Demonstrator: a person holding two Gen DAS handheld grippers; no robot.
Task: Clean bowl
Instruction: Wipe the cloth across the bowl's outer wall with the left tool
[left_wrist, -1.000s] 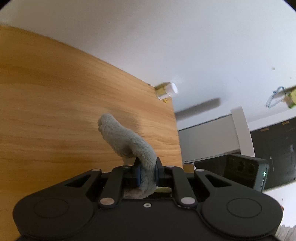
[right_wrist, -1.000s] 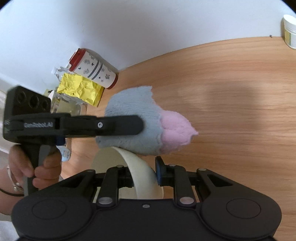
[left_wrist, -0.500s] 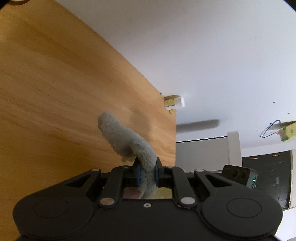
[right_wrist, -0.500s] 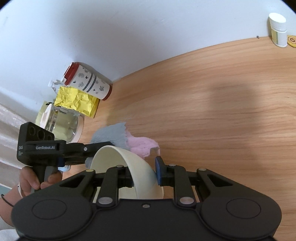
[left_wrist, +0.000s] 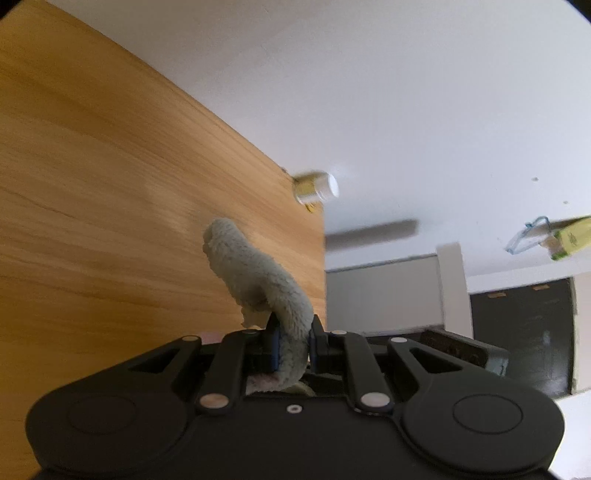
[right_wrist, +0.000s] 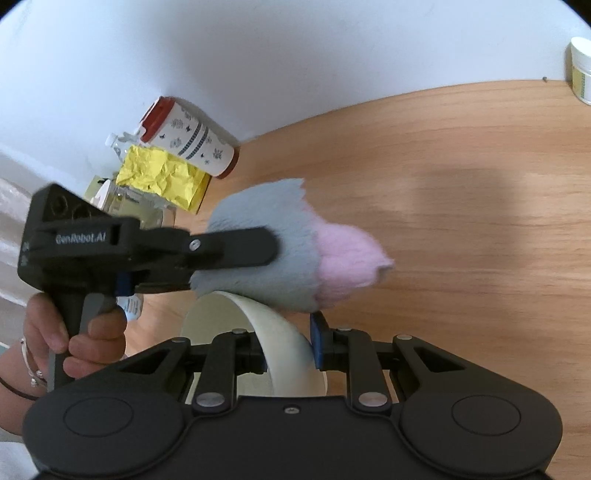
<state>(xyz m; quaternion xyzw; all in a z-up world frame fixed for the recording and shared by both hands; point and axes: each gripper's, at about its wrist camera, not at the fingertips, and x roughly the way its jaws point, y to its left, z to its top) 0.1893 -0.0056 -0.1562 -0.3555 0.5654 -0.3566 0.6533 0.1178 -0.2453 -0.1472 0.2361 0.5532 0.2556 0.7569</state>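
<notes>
Cream bowl (right_wrist: 280, 332), tilted on edge, under grey-pink cloth (right_wrist: 295, 254).

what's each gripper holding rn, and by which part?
Left gripper: cloth, pinched at its grey end. Right gripper: cream bowl, gripped by the rim wall.

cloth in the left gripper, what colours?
Grey with a pink end; the cloth shows best in the right wrist view, above the bowl.
</notes>
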